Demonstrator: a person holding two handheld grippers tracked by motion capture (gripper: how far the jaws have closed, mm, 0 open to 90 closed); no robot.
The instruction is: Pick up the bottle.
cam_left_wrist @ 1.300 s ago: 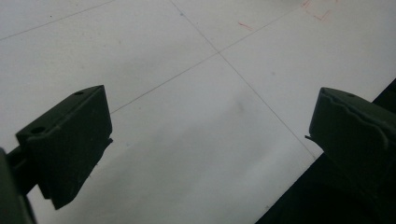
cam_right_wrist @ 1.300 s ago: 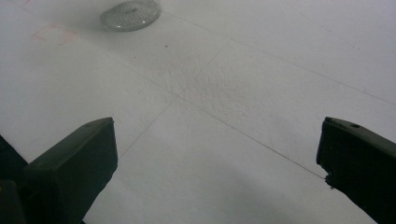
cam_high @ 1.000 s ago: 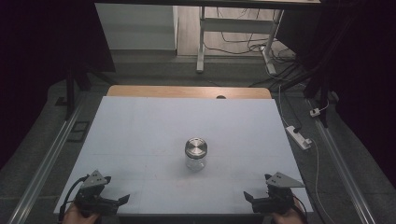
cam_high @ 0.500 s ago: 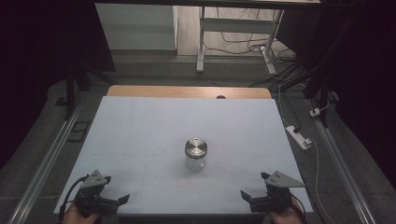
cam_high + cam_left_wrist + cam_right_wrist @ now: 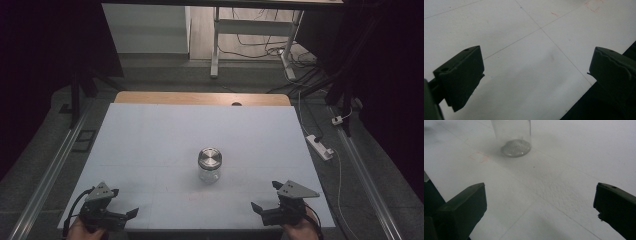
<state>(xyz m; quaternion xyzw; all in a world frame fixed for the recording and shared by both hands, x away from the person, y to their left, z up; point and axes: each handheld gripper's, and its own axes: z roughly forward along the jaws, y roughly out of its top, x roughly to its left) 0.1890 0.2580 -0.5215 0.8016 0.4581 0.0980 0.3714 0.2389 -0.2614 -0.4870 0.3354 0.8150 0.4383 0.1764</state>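
Two grippers at the table's near edge, left gripper (image 5: 131, 213) spread wide and unmoved, right gripper (image 5: 257, 208) spread wide, shifted slightly leftward since a second ago, lidded glass jar (image 5: 209, 165) upright mid-table (image 5: 150, 140), well apart from both.

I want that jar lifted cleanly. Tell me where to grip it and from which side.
Grip the jar on its clear glass wall just under the metal lid, coming level from the near right with the right gripper. It stands upright and its round sides are free.
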